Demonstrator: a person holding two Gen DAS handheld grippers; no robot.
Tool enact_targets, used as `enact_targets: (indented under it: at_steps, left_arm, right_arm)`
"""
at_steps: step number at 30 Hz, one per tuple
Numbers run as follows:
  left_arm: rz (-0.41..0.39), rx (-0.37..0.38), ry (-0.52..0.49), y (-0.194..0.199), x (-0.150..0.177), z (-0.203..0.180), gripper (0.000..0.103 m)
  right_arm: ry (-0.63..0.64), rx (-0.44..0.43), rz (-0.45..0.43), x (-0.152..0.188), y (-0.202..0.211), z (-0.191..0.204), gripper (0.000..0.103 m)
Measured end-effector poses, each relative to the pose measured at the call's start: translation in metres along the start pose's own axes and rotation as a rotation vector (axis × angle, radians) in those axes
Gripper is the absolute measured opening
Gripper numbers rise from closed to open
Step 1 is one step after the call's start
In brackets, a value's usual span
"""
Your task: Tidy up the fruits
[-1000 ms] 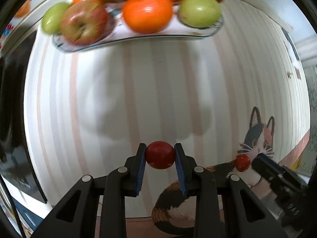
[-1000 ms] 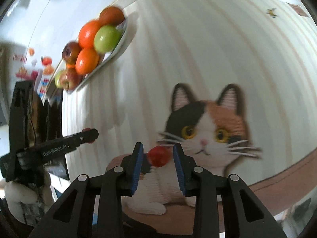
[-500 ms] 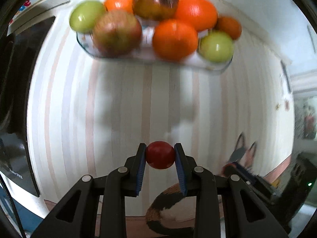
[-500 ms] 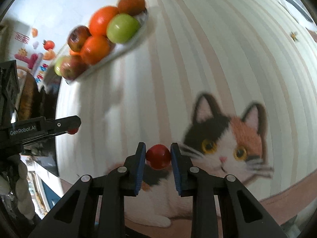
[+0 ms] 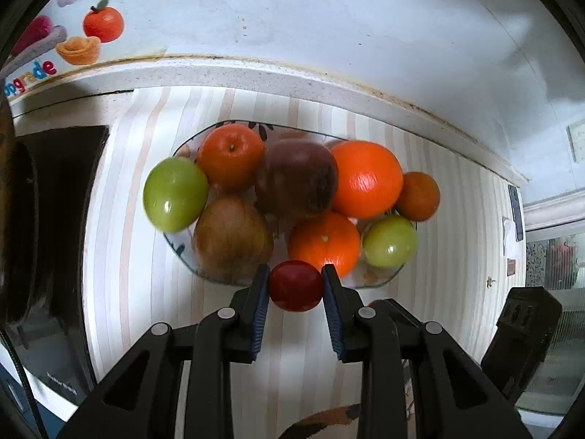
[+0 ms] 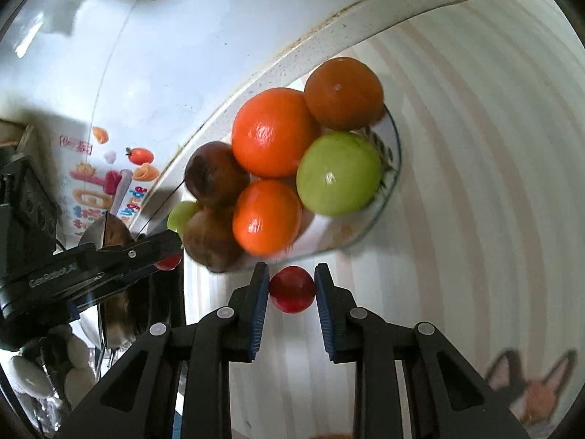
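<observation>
On the striped tablecloth point(image 5: 153, 292) beside the white wall point(image 5: 329, 18) sits a glass plate point(image 5: 380, 281) heaped with fruit: two green apples point(image 5: 174, 193), three oranges point(image 5: 366, 178), a dark red apple point(image 5: 296, 177), a brownish apple point(image 5: 232, 237) and a smaller dark orange fruit point(image 5: 418, 196) at the far right edge. Left gripper point(image 5: 295, 294) is closed to the width of a small red fruit point(image 5: 295, 285), which is clamped between both blue pads point(image 5: 260, 309) and held just at the near rim of the plate. Right gripper point(image 6: 291, 294) likewise pinches a second small red fruit point(image 6: 291, 289) between its pads, close to the plate's near edge below an orange point(image 6: 266, 216). From the right wrist view, the left gripper enters from the left with its red fruit beside the brownish apple. A cat picture point(image 6: 530, 391) shows on the cloth lower right; printed packaging point(image 5: 73, 40) stands against the wall.
</observation>
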State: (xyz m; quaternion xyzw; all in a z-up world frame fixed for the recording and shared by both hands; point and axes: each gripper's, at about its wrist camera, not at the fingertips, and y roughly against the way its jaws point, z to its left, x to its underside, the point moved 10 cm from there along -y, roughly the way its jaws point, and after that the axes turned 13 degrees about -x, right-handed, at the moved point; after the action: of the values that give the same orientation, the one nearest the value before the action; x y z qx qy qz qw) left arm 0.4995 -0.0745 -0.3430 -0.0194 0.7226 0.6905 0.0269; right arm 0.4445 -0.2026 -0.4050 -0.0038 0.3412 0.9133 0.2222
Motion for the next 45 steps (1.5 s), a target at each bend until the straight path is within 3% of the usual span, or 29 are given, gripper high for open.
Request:
enact_targets:
  at_steps: [17, 20, 23, 25, 27, 31, 34, 38, 45]
  left_arm:
    - [-0.008, -0.067, -0.047, -0.035, -0.011, -0.021, 0.026]
    - [0.0, -0.061, -0.025, -0.033, -0.013, -0.02, 0.032]
    - [-0.027, -0.071, -0.014, -0.025, -0.015, -0.016, 0.039]
    - [-0.042, -0.067, -0.019, -0.019, -0.017, -0.016, 0.044]
    - [-0.059, -0.074, -0.022, -0.013, -0.018, -0.014, 0.045]
    - [-0.107, -0.105, -0.026, 0.002, -0.018, -0.007, 0.072]
    - [-0.145, -0.153, -0.041, 0.012, -0.011, -0.001, 0.088]
    - [-0.184, -0.204, -0.067, 0.025, 0.008, 0.007, 0.091]
    - [-0.248, -0.264, -0.022, 0.072, 0.056, 0.027, 0.091]
  right_arm:
    - [0.141, 0.094, -0.037, -0.028, -0.025, 0.012, 0.028]
    - [0.147, 0.1, -0.044, -0.028, -0.025, 0.013, 0.03]
    - [0.15, 0.087, -0.062, -0.026, -0.02, 0.018, 0.046]
    - [0.154, 0.083, -0.086, -0.026, -0.012, 0.022, 0.066]
    - [0.155, 0.084, -0.11, -0.027, -0.003, 0.026, 0.076]
    - [0.183, 0.148, -0.131, -0.028, 0.02, 0.03, 0.092]
    - [0.22, 0.225, -0.124, -0.025, 0.039, 0.034, 0.094]
    - [0.254, 0.313, -0.11, -0.015, 0.064, 0.041, 0.096]
    - [0.325, 0.419, -0.082, 0.014, 0.106, 0.067, 0.096]
